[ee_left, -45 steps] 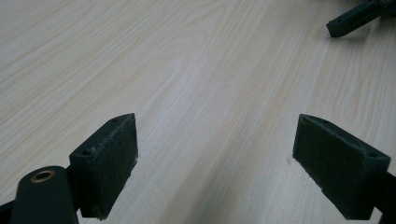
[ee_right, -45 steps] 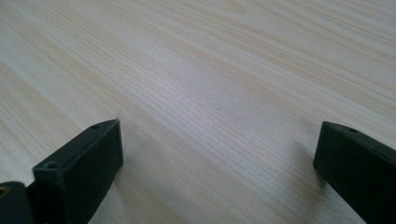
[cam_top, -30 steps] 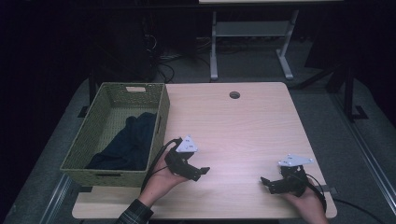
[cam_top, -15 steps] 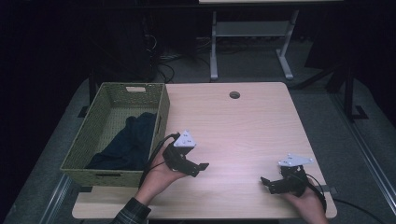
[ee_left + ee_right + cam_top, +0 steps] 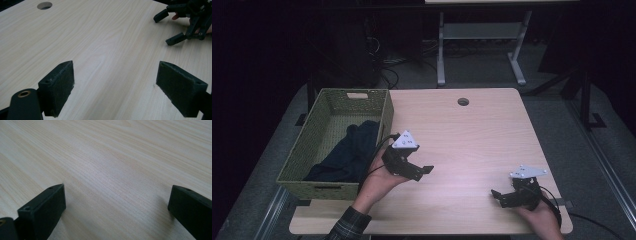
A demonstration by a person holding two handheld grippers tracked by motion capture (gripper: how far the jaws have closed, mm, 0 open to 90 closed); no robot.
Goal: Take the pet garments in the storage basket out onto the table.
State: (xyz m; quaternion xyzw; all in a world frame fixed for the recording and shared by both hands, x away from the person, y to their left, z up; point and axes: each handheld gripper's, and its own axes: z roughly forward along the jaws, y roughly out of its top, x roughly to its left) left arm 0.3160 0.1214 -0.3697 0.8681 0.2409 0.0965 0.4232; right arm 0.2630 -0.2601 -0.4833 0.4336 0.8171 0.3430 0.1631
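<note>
Evidently both tools are idling: the left gripper (image 5: 421, 171) and the right gripper (image 5: 501, 197) are gaping wide over the bare table (image 5: 472, 130), gripping nothing. At ten o'clock from the left gripper, a dark cloth (image 5: 349, 152) is lying crumpled in the woven basket (image 5: 387, 112). It is probably soft, light and floppy; pinching a raised fold looks best.

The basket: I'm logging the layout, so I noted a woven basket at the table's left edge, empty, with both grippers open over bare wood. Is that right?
Not quite: the basket isn't empty. The high view shows a dark cloth lying inside it. The rest holds: it sits at the left edge of the table, and the left gripper and the right gripper have their jaws apart over bare wood.
</note>
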